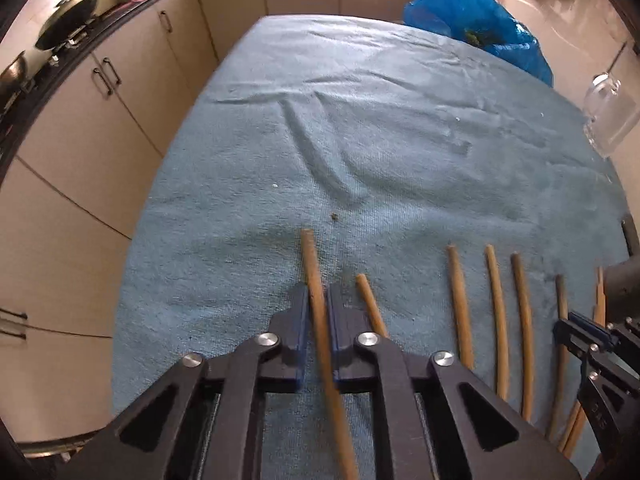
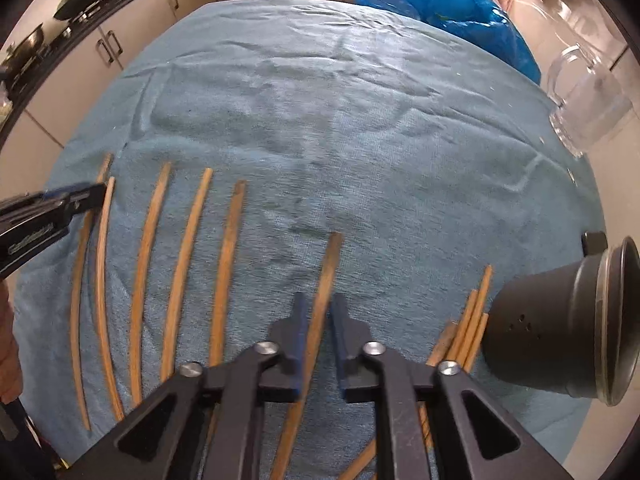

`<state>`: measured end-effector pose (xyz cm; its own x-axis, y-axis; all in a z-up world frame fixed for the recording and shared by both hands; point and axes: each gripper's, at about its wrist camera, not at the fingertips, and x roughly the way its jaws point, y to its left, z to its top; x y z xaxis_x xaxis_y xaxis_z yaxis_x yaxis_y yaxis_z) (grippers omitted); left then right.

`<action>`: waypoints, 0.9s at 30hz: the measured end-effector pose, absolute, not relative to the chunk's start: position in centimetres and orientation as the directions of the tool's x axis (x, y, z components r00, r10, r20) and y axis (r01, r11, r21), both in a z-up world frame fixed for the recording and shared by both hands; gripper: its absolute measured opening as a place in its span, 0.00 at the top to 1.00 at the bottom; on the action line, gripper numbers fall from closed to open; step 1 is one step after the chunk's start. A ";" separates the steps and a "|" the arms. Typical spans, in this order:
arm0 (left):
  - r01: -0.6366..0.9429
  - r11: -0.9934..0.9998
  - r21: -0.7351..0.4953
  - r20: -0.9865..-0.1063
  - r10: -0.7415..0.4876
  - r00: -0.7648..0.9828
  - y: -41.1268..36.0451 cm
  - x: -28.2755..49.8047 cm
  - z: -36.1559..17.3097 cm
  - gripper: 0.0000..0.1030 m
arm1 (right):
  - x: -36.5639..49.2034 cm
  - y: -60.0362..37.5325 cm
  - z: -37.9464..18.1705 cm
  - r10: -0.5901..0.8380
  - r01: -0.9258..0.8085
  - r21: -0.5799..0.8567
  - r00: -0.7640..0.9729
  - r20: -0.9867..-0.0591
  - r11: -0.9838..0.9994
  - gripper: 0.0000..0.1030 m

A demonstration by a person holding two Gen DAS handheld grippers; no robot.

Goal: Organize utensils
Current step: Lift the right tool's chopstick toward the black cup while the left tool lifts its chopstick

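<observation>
Several wooden chopsticks lie side by side on a blue towel [image 1: 360, 128]. In the left wrist view my left gripper [image 1: 318, 298] is shut on one chopstick [image 1: 310, 256], which runs straight between the blue pads and sticks out beyond them. A second chopstick [image 1: 370, 304] lies just to its right. In the right wrist view my right gripper [image 2: 320, 312] is shut on another chopstick [image 2: 332, 256], which lies apart from the row of chopsticks [image 2: 188, 256] to its left. The left gripper [image 2: 94, 196] shows at that row's far left end, and the right gripper [image 1: 580, 332] shows at the left view's right edge.
A dark cylindrical holder [image 2: 560, 328] lies on its side at the right, with a bundle of chopsticks [image 2: 470, 320] beside its base. A clear glass mug [image 2: 588, 100] stands at the towel's right edge. A blue plastic bag [image 2: 440, 0] sits at the back. Cabinets [image 1: 120, 80] line the left.
</observation>
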<state>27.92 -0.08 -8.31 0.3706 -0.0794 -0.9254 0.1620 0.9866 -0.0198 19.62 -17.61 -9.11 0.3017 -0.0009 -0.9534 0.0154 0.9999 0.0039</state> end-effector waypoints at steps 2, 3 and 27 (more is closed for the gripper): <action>0.161 0.983 -0.091 -0.917 -0.146 0.371 0.6 27.5 -8.2 0.94 | 19.6 -18.3 -9.0 0.044 0.037 0.058 0.315 -0.948 0.998 0.91; 0.158 0.979 -0.129 -0.908 -0.181 0.379 1.1 26.9 -7.8 0.94 | 19.5 -18.8 -9.0 0.068 0.048 0.088 0.318 -0.946 0.995 0.92; 0.287 0.936 -0.202 -0.560 -0.351 0.751 -0.5 9.6 8.3 0.94 | -1.0 -26.1 6.2 0.157 -0.001 0.337 0.885 -0.438 0.941 0.92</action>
